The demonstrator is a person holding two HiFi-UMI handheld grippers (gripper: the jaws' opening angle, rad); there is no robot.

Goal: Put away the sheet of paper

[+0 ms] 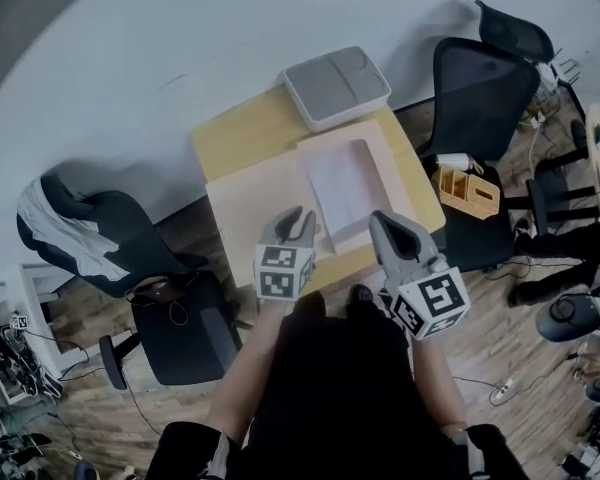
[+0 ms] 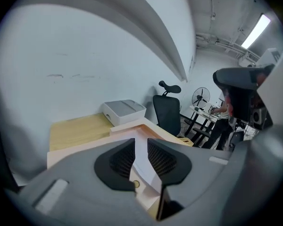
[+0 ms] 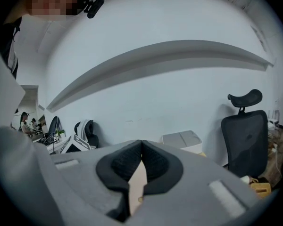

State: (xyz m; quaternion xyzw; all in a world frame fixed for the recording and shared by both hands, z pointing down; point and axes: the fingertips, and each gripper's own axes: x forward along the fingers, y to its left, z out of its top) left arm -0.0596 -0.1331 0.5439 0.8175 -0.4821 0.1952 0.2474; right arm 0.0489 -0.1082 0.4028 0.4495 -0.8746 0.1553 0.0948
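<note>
Over the worktop's [image 1: 235, 138] near edge: left gripper [image 1: 298, 216] jaws apart, empty; right gripper [image 1: 384, 220] jaws together, empty. Sheet of paper [image 1: 345, 183] lies in pink tray [image 1: 385, 143].

Readable text: none that I can make out from here.
Left marker cube [image 1: 283, 271], on the left gripper [image 1: 300, 218]: black-and-white square patterns only, no letters or numbers.
Right marker cube [image 1: 432, 305], on the right gripper [image 1: 388, 223]: the same kind of patterns, no wording.
Sheet of paper [image 1: 345, 183]: nothing legible on it.
Grey box [image 1: 336, 86] on the desk: no brand or label legible.
</note>
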